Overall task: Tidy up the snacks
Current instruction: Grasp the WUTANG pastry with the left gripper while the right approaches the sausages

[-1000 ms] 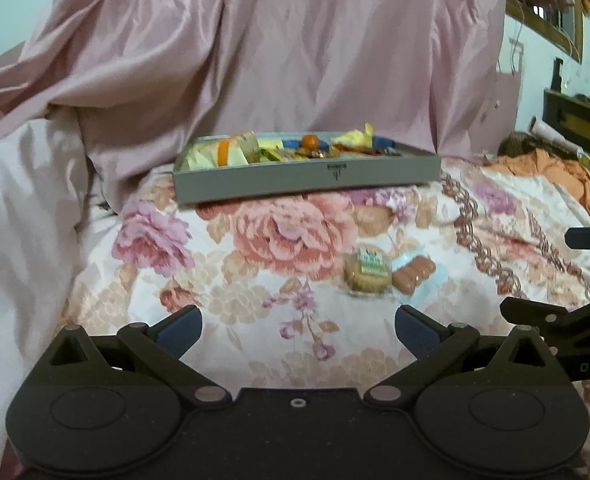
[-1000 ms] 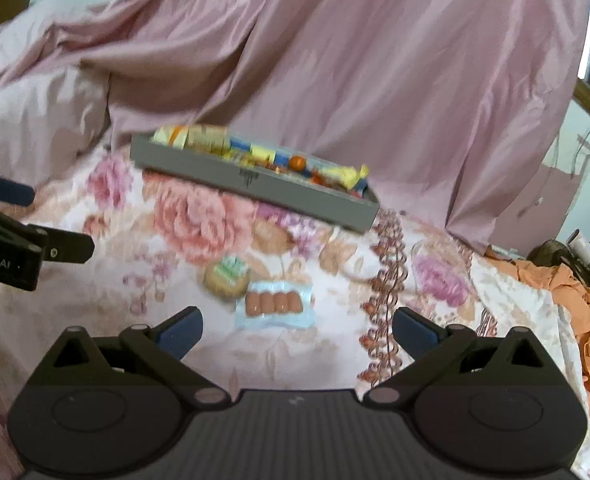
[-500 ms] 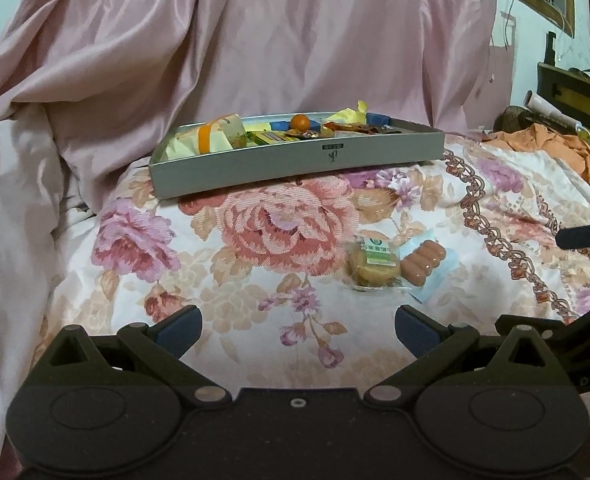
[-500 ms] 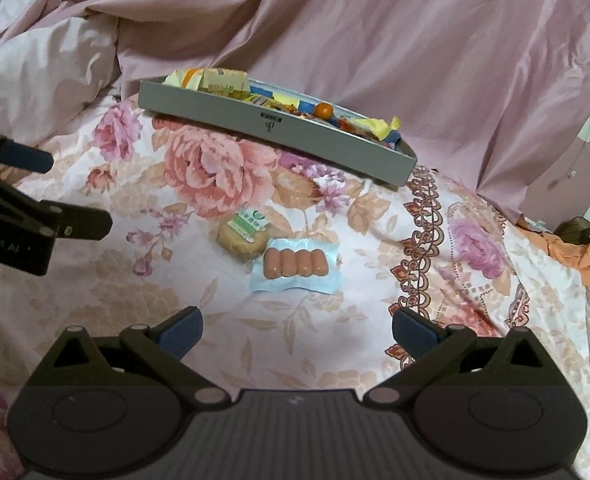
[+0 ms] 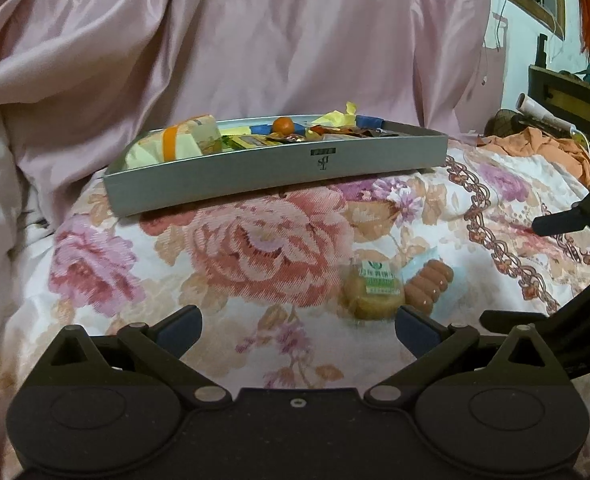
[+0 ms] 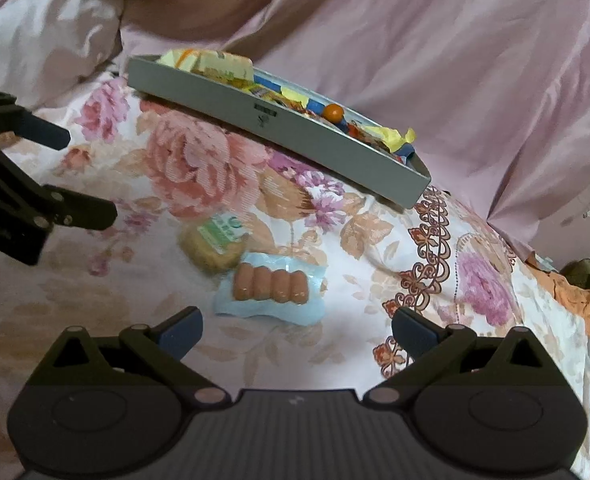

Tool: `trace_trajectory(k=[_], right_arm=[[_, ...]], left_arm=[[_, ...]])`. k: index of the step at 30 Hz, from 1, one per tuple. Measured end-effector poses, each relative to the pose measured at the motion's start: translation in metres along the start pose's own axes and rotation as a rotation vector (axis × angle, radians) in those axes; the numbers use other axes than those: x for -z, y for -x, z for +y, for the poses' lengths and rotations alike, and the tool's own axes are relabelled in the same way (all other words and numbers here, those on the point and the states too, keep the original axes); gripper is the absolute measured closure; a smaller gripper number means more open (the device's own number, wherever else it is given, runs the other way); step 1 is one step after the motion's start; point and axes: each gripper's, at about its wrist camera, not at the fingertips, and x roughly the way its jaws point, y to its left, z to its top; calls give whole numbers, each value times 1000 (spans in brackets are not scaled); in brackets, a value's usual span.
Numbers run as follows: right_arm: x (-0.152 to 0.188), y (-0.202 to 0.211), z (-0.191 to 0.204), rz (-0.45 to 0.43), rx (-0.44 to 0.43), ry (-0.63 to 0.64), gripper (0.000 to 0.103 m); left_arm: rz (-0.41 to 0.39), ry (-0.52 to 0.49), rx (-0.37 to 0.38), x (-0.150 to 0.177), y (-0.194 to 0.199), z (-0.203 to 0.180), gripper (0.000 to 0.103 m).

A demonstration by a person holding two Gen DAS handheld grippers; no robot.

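My left gripper (image 5: 297, 326) was spread wide and held nothing; its two black, angular fingers ended in smooth blue pads (image 5: 181, 326), and under them was only the cloth. My right gripper (image 6: 297, 326) was spread in the same way, also empty, and it hung just above a pack of sausages (image 6: 270, 289): four short, glossy, pinkish-brown links side by side in clear plastic with a pale blue, wrinkled backing. Touching the left edge of this pack lay a round cake (image 6: 214, 245), golden and soft-looking, sealed in a shiny wrapper with a green and white label. In the left view the same round cake (image 5: 375, 290) was just in front of the right pad, and the pack of sausages (image 5: 429, 285) lay beside it on the right. Both snacks rested on a bedspread (image 5: 255, 248) of woven fabric with large pink roses and a brown chain border. Farther away stood a long, flat grey tray (image 5: 279, 174) with low straight walls and a small dark logo on its front. It was full of mixed snacks: yellow crinkled wrappers, blue packets and one small orange ball (image 5: 283, 125). Behind the tray hung a pink satin sheet (image 5: 295, 40) in smooth, heavy folds.
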Motion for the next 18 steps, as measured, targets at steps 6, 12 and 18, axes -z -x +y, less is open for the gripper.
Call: trace_trajectory(k=[6,12,18], right_arm=[[0,-28,-12,29,-12,-37,0],[1,-44,-14,56,-94,-141,0],[3,-61,4,102,-70,-54,0]], left_arm=[[-9,11,42,-5,-28,1,1],[-16,54,117,-5,-55,-3,1],[-7,48,200,-10,-73,-13,1]])
